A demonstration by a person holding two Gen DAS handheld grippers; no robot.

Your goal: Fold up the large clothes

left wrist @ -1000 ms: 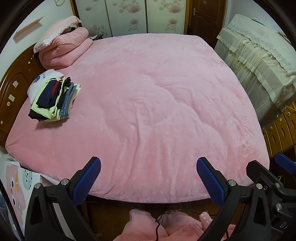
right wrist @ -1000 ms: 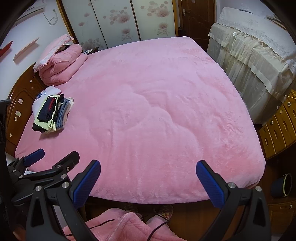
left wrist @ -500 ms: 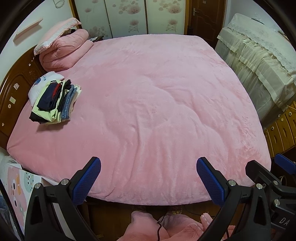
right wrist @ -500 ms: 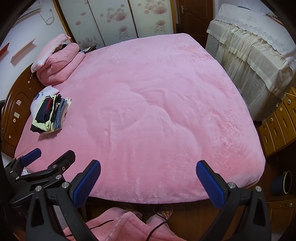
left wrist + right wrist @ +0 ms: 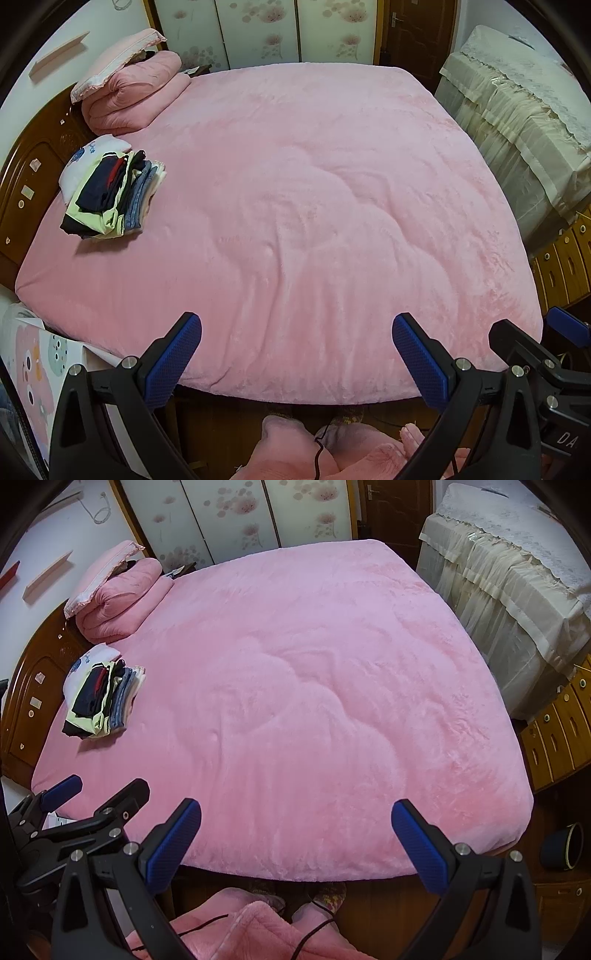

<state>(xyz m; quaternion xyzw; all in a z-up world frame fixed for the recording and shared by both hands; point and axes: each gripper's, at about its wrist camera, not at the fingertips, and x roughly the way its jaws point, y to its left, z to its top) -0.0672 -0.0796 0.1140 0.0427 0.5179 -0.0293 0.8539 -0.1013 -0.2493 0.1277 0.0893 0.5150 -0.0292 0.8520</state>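
Clothes [image 5: 110,195] are stacked at ten o'clock on the bed [image 5: 314,221]: soft, limp, best pinched at edges. Left claw [image 5: 295,356] and right claw [image 5: 295,836] are spread wide, empty.

clothes stack [image 5: 110,195] on bed [image 5: 314,221] far left, near headboard [image 5: 33,177]; rolled quilt [image 5: 129,99] behind stack.

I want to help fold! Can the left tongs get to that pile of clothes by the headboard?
Probably yes. The left tongs are open and empty, and only bare pink blanket lies between them and the pile of clothes, though it sits well across the bed.
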